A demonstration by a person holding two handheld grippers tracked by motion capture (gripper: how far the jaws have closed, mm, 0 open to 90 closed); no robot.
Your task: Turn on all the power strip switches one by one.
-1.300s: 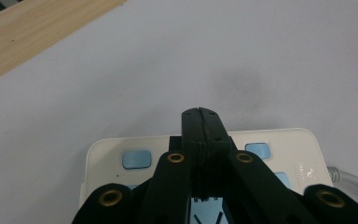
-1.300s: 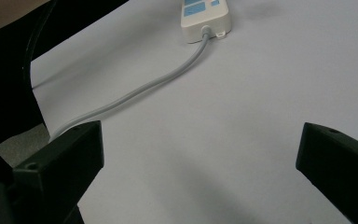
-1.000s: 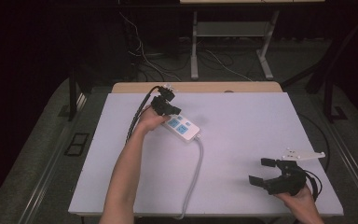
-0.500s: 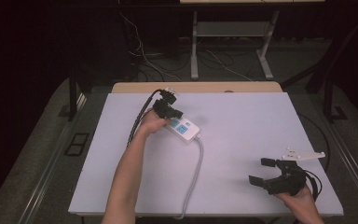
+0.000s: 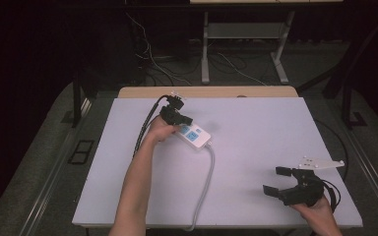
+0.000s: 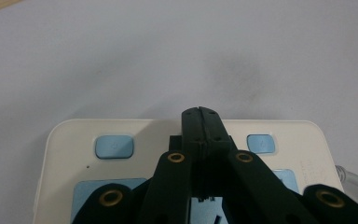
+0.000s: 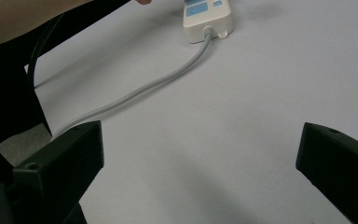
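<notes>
near the far left part of the counter (image 5: 256,128) lies the white power strip (image 5: 193,135), and the left tongs (image 6: 200,122) (jaws pressed together, holding nothing) rest over its blue buttons. near the right front corner, the right tongs (image 5: 279,181) stand wide apart.

A power strip (image 5: 193,136) lies on the table (image 5: 256,132) left of centre and toward the far edge, its cable (image 5: 205,182) running back across the top to the near edge. The left gripper (image 5: 183,119) sits over the strip's far end, jaws pressed together above its face, with the left forearm (image 5: 138,182) stretching in from the near edge just left of the cable. Well apart, at the near right corner, the right gripper (image 5: 278,181) rests low over bare table, jaws spread and aimed across toward the strip.
</notes>
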